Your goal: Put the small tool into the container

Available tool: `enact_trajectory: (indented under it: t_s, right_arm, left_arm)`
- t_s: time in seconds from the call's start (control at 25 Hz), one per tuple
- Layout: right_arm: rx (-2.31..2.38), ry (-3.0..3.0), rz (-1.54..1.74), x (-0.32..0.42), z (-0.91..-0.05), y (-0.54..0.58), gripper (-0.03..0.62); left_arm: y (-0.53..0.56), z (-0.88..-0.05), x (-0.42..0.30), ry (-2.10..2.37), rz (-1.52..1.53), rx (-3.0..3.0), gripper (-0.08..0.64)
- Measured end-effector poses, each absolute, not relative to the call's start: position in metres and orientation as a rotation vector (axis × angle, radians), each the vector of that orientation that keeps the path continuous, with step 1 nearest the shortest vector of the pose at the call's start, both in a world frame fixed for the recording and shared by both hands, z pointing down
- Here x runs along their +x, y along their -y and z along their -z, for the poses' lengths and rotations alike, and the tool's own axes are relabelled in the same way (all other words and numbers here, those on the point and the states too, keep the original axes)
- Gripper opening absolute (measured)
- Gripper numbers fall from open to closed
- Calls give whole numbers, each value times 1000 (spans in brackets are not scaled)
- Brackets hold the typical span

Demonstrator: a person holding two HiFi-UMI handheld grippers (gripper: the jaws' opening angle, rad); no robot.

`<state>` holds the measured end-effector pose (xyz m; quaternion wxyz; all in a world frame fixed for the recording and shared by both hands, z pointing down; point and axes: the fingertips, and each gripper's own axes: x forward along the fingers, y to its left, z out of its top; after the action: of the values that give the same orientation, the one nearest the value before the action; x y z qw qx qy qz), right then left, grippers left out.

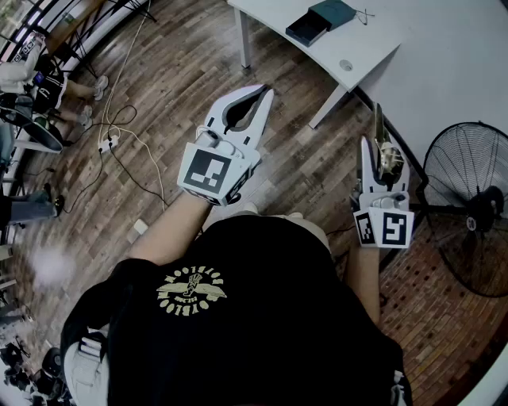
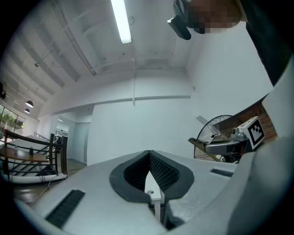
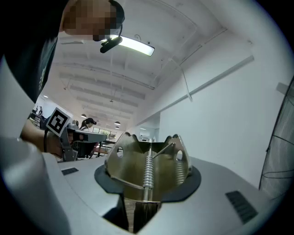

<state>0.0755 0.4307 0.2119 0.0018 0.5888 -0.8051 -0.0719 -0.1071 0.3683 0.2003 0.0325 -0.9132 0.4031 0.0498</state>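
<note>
Scene: a person in a black shirt stands on a wooden floor (image 1: 159, 95) with a gripper in each hand, facing a white table (image 1: 381, 36).

Right gripper (image 1: 379, 147) (image 3: 148, 153): its jaws are clamped on the small tool (image 1: 389, 162) (image 3: 138, 172). This is a brass-coloured metal piece with a coil spring down its middle, and its scalloped ends reach past the jaw tips.

Left gripper (image 1: 262, 93) (image 2: 149, 153): its jaws are together with nothing between them. It is held beside the other gripper and well apart from it.

Where the tool is: in the right jaws, in the air above the floor and well short of the table.

Container: a dark box (image 1: 308, 28) lies toward the near edge of the table, touching a teal piece (image 1: 333, 12) that may be its lid. This looks like the container the task means. Whether it stands open cannot be told from here.

Step in hand: the tool appears secured and on its way, with nothing yet put in the box.

Next move: the right gripper needs to travel forward until the tool hangs over the box. It should then come down inside the walls before the jaws part. If the box turns out to be covered, the free left gripper would have to clear it first.

Also in frame: a standing fan (image 1: 468, 206) is near the right gripper.
</note>
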Motion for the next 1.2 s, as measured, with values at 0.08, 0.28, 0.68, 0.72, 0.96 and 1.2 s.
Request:
enact_trajectory:
  t_s: [0.08, 0.28, 0.68, 0.72, 0.96, 1.2]
  right_arm:
    - [1853, 2527, 222, 69, -215, -431, 164]
    - [1867, 2541, 188, 69, -225, -423, 164]
    - [1924, 2569, 270, 75, -229, -315, 164]
    - [1934, 2559, 292, 81, -229, -307, 164]
    - [1955, 2475, 283, 121, -249, -283, 164]
    - [1976, 2425, 194, 148, -286, -284, 164]
  left_arm:
    - [-367, -204, -112, -1229, -140, -2807, 8]
    - [-361, -214, -107, -1217, -113, -2790, 8]
    - [-287, -242, -76, -1230, -57, -2766, 8]
    - [-282, -249, -72, -1233, -55, -2776, 8]
    - [-256, -262, -56, -1219, -61, -2694, 8]
    - [-233, -286, -43, -1328, -100, -2742, 8]
